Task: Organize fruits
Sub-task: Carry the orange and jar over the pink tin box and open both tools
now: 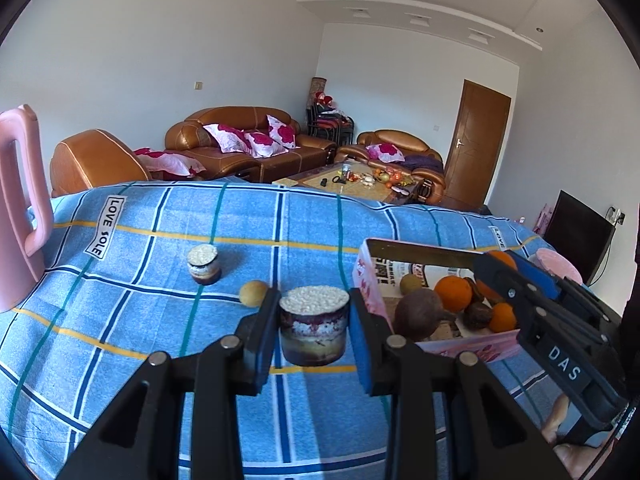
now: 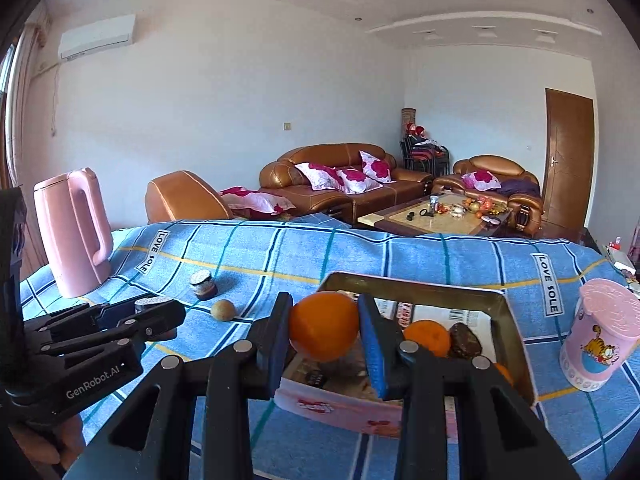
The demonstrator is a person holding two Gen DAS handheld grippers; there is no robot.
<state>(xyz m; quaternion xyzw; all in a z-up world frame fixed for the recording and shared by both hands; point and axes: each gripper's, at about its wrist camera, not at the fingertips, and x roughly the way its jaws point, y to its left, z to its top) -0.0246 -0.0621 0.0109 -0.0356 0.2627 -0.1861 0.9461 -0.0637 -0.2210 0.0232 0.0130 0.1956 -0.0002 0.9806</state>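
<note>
Table (image 2: pixel 440 256) w/ blue plaid cloth; pink-sided box (image 2: pixel 510 332) sits just ahead of right tongs (image 2: pixel 324 330), which are clamped on an orange (image 2: pixel 323 326) held over box's near-left corner. Left tongs (image 1: pixel 314 322) clamped on a layered jar (image 1: pixel 313 330), box to their right. Small brown fruit (image 1: pixel 253 293) loose on cloth, nearer left hand.
</note>
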